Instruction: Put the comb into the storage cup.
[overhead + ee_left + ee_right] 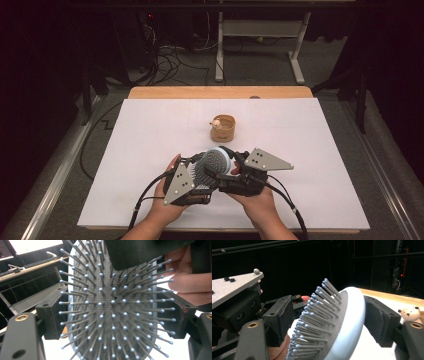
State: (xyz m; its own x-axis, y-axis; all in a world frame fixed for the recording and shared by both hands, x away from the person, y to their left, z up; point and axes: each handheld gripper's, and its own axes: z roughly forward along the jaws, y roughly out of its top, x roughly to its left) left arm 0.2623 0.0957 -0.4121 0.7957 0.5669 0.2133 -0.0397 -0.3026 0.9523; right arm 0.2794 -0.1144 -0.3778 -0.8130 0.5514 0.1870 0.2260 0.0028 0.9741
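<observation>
A hairbrush (216,162) with a pale blue body and grey ball-tipped bristles is held up above the table's front middle, between both hands. My left gripper (199,175) is shut on it; in the left gripper view its jaws press the two side rims of the hairbrush (112,305), bristles facing the camera. My right gripper (223,164) is shut on the hairbrush (342,322) front to back, one jaw against the bristle tips, the other against the smooth back. The right gripper's jaw covers the upper bristles in the left gripper view.
A small wooden cup (223,129) with a little bear figure (216,122) at its rim stands just beyond the grippers, mid-table. The bear (410,313) also peeks in at the right gripper view's edge. A white sheet (150,130) covers the table. Desk legs and cables lie beyond.
</observation>
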